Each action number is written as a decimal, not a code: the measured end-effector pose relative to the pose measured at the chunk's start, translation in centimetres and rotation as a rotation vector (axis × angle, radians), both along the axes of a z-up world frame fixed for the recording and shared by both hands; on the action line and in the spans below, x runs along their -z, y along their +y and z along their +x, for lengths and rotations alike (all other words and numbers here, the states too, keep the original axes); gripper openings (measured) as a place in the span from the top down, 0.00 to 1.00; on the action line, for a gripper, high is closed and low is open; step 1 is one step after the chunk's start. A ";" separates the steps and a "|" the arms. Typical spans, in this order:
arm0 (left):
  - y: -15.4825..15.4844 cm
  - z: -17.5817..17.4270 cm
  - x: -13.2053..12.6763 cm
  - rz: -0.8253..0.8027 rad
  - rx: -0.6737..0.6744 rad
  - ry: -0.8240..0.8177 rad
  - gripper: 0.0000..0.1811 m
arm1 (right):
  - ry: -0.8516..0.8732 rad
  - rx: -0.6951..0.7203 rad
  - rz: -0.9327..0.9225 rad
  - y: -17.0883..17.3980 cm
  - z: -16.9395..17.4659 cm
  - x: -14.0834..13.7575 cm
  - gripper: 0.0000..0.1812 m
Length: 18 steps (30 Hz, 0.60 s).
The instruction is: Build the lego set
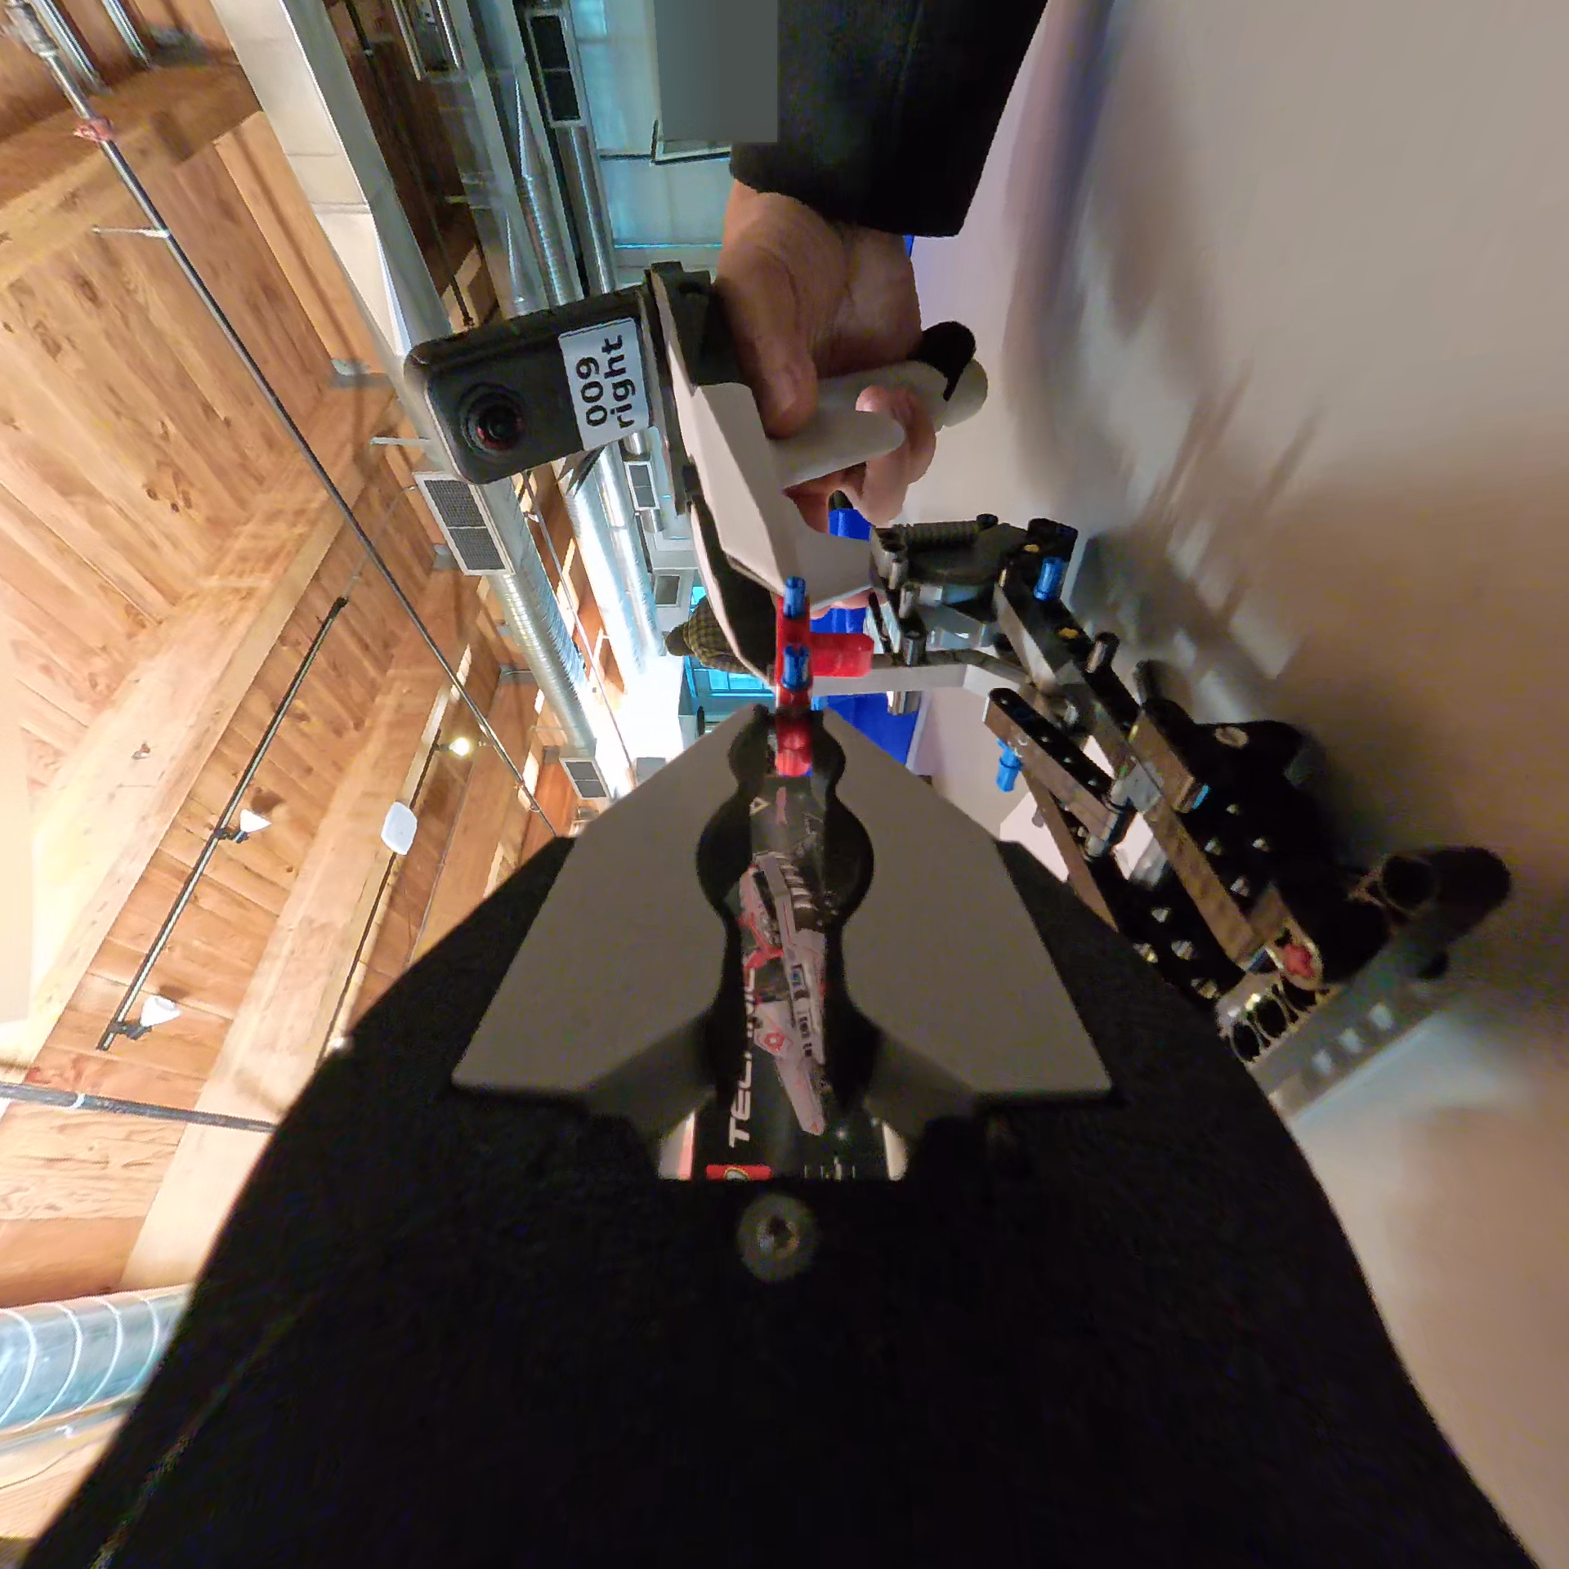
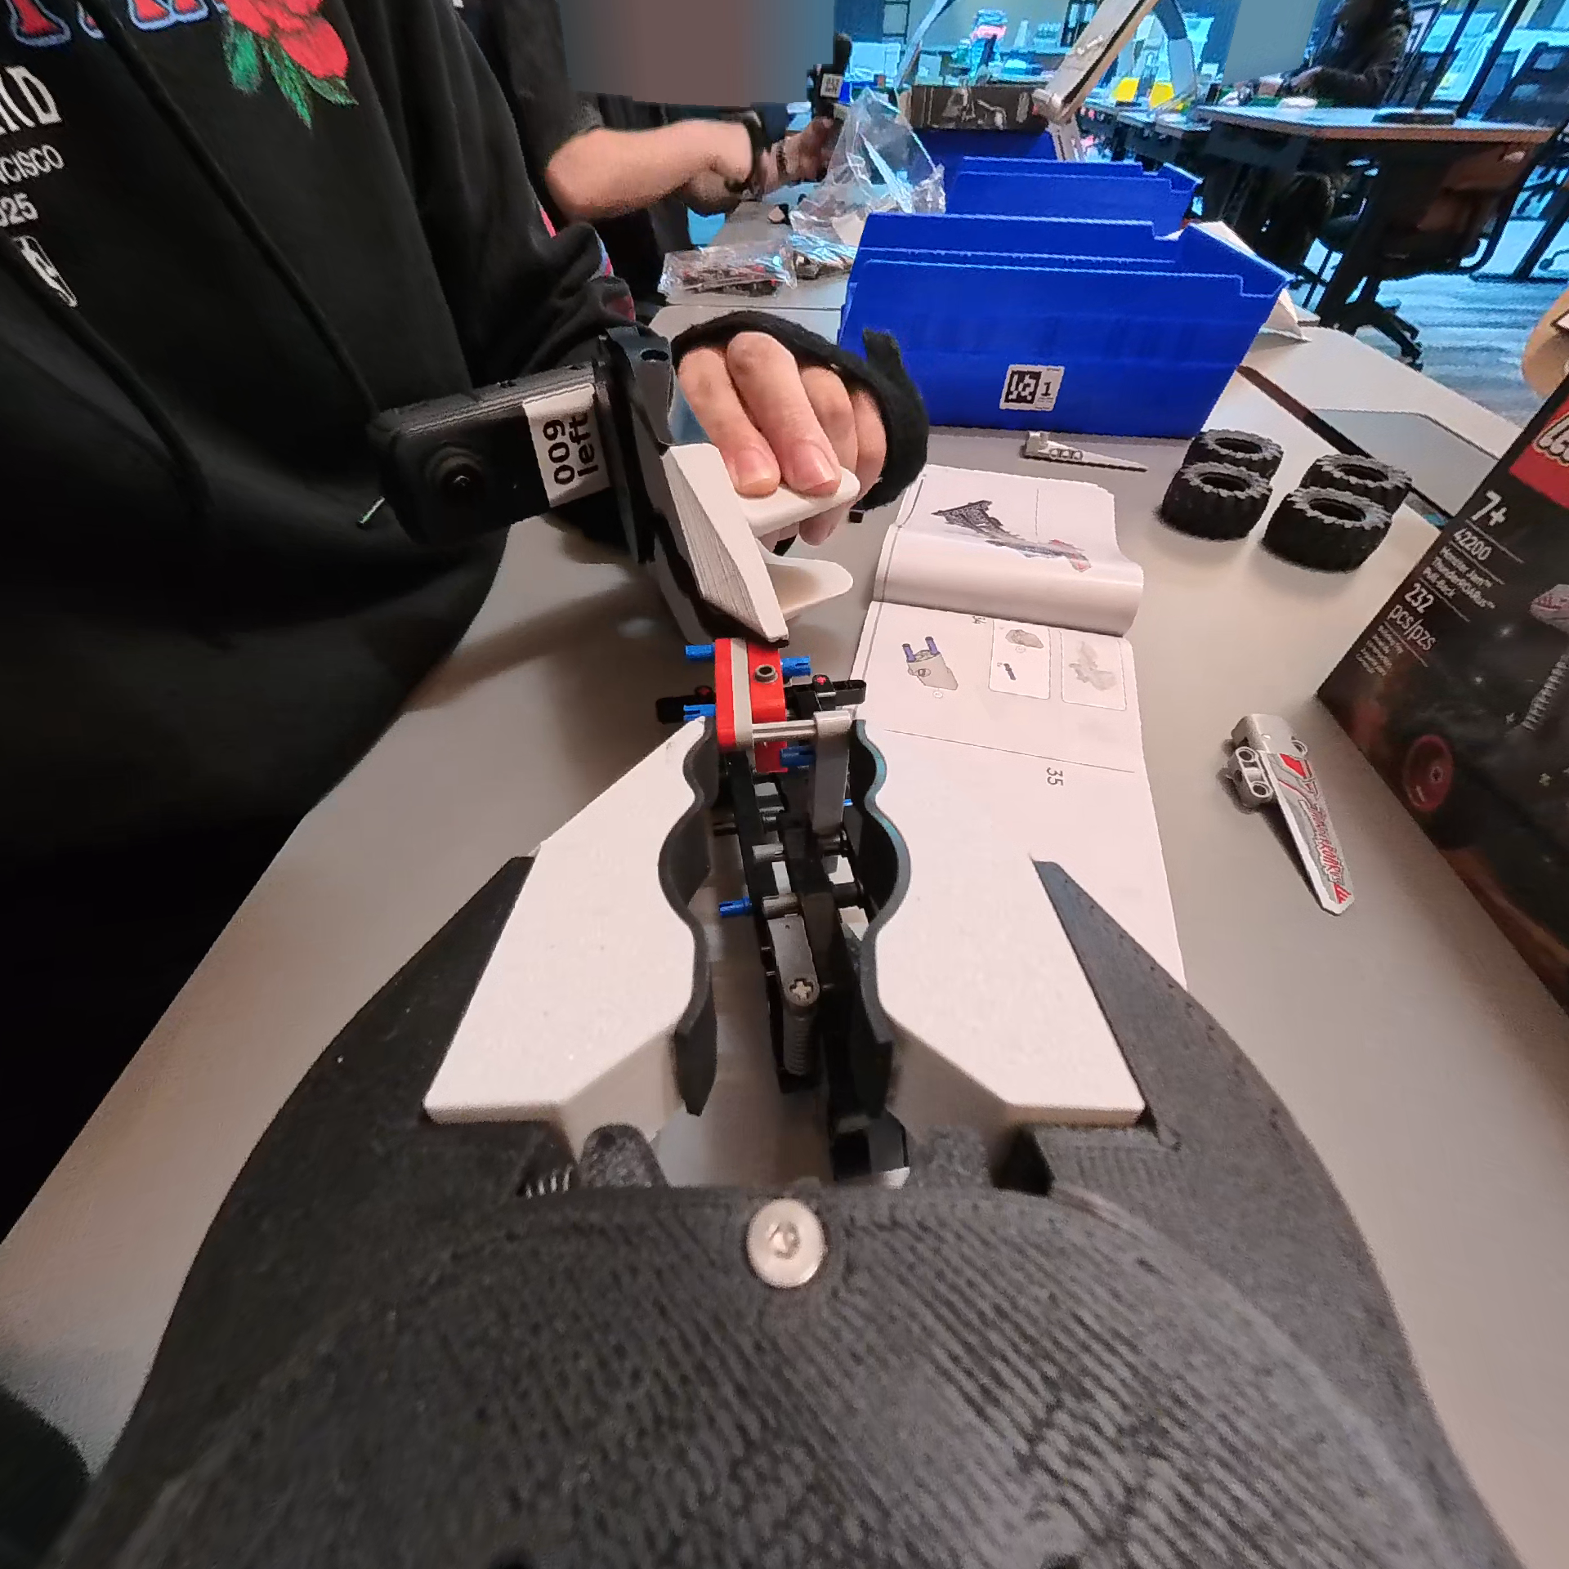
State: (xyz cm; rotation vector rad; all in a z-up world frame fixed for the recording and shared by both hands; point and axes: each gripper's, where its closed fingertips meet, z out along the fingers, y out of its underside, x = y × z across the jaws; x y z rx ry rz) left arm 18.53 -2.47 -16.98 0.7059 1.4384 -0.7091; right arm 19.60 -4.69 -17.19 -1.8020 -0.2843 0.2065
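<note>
My right gripper (image 2: pixel 777 747) is shut on a black and grey lego chassis (image 2: pixel 798 891) and holds it above the grey table (image 2: pixel 424 806). A red block with blue pins (image 2: pixel 747 696) sits at the chassis's far end. My left gripper (image 1: pixel 791 739) is shut on that red block (image 1: pixel 794 662), coming at it from the upper left in the right wrist view. In the left wrist view the chassis (image 1: pixel 1104 764) stretches off to the right of the red block. Where the block joins the chassis is partly hidden by the fingers.
An open instruction booklet (image 2: pixel 1002 679) lies under the work. Right of it are a silver stickered panel (image 2: pixel 1299 815), the set's box (image 2: pixel 1486 679) and several black tyres (image 2: pixel 1273 501). Blue bins (image 2: pixel 1061 340) stand behind. Another person's hands work with bags at the far back. Less than 4 cm separates the two grippers' tips.
</note>
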 end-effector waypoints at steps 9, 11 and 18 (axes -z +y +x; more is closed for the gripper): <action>0.1 0.3 0.1 -0.003 -0.020 0.005 0.97 | -0.014 0.005 -0.012 0.2 0.1 0.1 0.89; 0.2 0.5 0.2 -0.001 -0.024 0.002 0.97 | -0.010 0.013 -0.003 0.2 0.3 0.1 0.89; 0.0 0.5 0.4 -0.014 -0.007 0.029 0.96 | -0.024 0.024 0.008 0.2 0.2 0.1 0.89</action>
